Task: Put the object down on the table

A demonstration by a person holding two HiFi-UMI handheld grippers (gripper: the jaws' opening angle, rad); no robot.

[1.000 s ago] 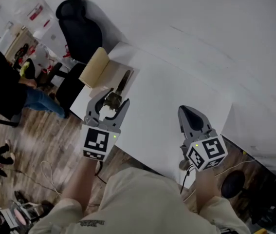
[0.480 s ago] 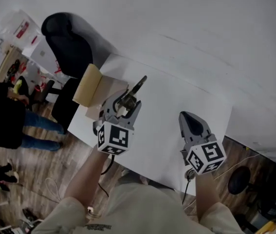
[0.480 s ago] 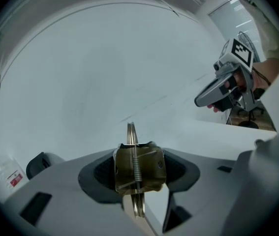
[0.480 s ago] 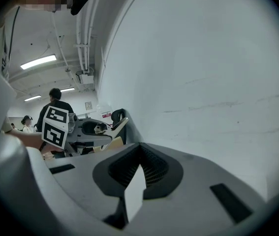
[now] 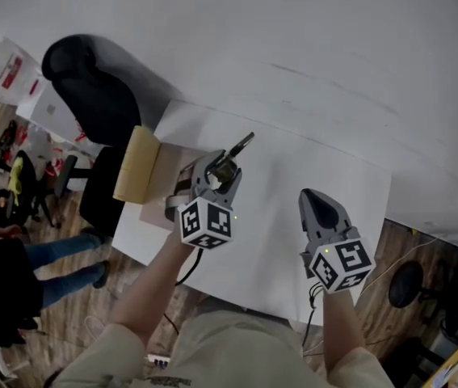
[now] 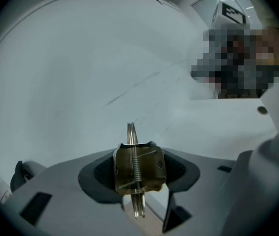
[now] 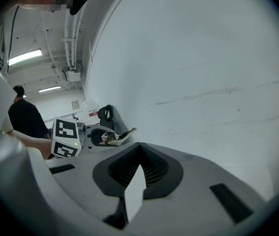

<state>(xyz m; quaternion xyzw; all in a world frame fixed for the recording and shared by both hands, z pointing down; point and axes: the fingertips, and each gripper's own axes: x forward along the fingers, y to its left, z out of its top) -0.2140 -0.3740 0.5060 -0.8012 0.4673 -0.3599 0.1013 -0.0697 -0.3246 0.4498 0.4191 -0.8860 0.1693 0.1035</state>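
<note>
My left gripper point(image 5: 217, 170) is shut on a translucent brown spring clip point(image 5: 239, 146), held over the left part of the white table point(image 5: 293, 176). Seen from the left gripper view, the clip point(image 6: 138, 167) sits edge-on between the two dark pads point(image 6: 177, 171), with its metal spring facing me and its thin tip pointing up. My right gripper point(image 5: 320, 207) hovers over the table's right part, jaws shut with nothing between them. The right gripper view shows those pads point(image 7: 149, 167) meeting, and farther off the left gripper point(image 7: 100, 136) with the clip point(image 7: 123, 134).
A tan roll with brown sheets point(image 5: 136, 166) lies on the table's left end, just left of my left gripper. A black chair point(image 5: 91, 87) stands beyond that corner. A white wall runs behind the table. People stand on the wood floor at far left.
My left gripper has carried the clip to the right, away from the brown sheets and over bare table. The right gripper has hardly moved.
</note>
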